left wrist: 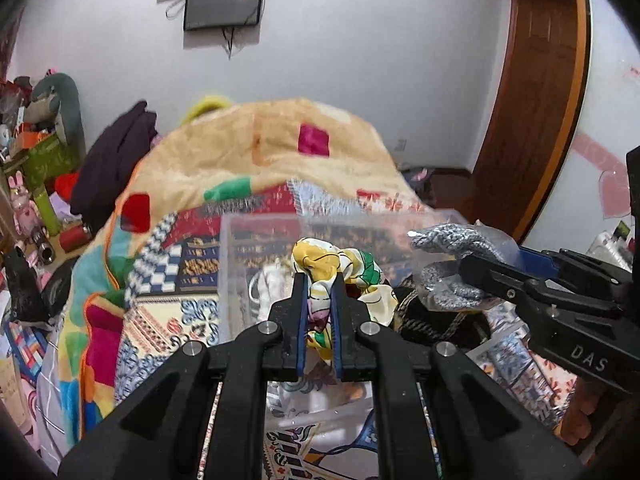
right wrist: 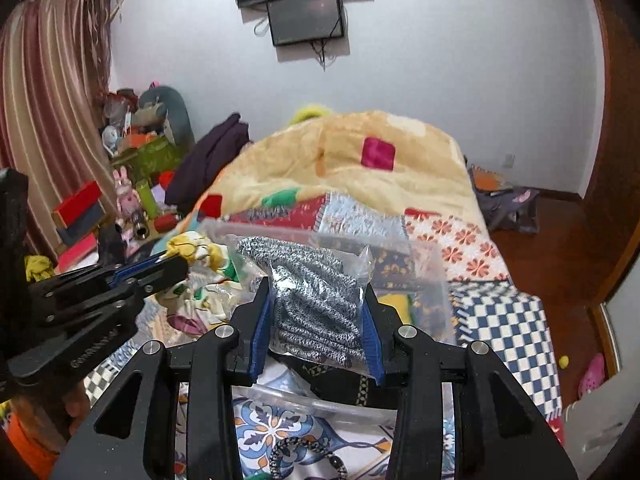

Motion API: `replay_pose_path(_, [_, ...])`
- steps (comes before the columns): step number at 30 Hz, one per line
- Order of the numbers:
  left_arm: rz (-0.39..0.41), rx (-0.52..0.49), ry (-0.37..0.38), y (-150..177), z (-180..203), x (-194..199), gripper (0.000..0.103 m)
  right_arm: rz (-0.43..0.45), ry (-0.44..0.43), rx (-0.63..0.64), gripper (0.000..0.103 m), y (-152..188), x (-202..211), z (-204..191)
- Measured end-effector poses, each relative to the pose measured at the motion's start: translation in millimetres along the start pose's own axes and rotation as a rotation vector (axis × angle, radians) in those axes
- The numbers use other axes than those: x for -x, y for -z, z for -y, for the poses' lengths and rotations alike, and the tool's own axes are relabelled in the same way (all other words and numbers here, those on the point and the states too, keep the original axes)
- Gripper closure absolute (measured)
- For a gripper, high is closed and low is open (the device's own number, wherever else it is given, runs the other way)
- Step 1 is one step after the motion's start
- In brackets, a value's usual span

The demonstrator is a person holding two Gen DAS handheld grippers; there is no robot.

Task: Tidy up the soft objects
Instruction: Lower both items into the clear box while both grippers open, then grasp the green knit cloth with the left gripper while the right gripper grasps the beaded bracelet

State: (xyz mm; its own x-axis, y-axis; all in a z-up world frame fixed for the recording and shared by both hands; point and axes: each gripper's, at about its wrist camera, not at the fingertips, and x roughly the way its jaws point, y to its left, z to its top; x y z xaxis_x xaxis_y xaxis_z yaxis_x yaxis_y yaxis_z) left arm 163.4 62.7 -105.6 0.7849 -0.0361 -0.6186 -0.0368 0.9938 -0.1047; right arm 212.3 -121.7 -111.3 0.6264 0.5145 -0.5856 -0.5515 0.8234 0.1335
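My left gripper is shut on a yellow, white and green patterned silk scarf, held over a clear plastic storage box on the bed. My right gripper is shut on a grey knitted item in a clear plastic bag, held over the same box. In the left wrist view the right gripper comes in from the right with the bagged grey knit. In the right wrist view the left gripper holds the scarf at the left.
A black patterned cloth lies in the box. A beaded bracelet lies on the patchwork bedspread. A folded fleece blanket is piled behind. A cluttered side table stands left. Wooden floor lies right.
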Motion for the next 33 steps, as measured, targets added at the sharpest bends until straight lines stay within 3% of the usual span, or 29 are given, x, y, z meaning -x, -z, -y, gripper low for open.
replay_pose_path(8, [-0.043, -0.048, -0.023, 11.2, 7.9, -15.0, 0.094, -0.094, 0.012, 0.034, 0.065, 10.7, -25.8, -3.7])
replay_pose_path(12, [-0.056, -0.058, -0.013, 12.5, 11.0, -13.1, 0.087, -0.108, 0.009, 0.032, 0.063, 12.8, -28.3, -0.8])
replay_pose_path(19, [-0.04, -0.038, 0.001, 12.1, 9.2, 6.3, 0.065, -0.099, 0.004, 0.026, 0.054, 14.2, -14.6, 5.3])
replay_pose_path(24, [0.001, -0.034, 0.027, 11.2, 12.6, 30.4, 0.05, -0.027, 0.031, 0.017, 0.031, 13.2, 12.5, 9.8])
replay_pose_path(33, [0.048, -0.033, 0.062, 19.0, 20.4, 67.4, 0.021, 0.03, 0.059, -0.002, 0.021, 25.0, 50.1, 17.8])
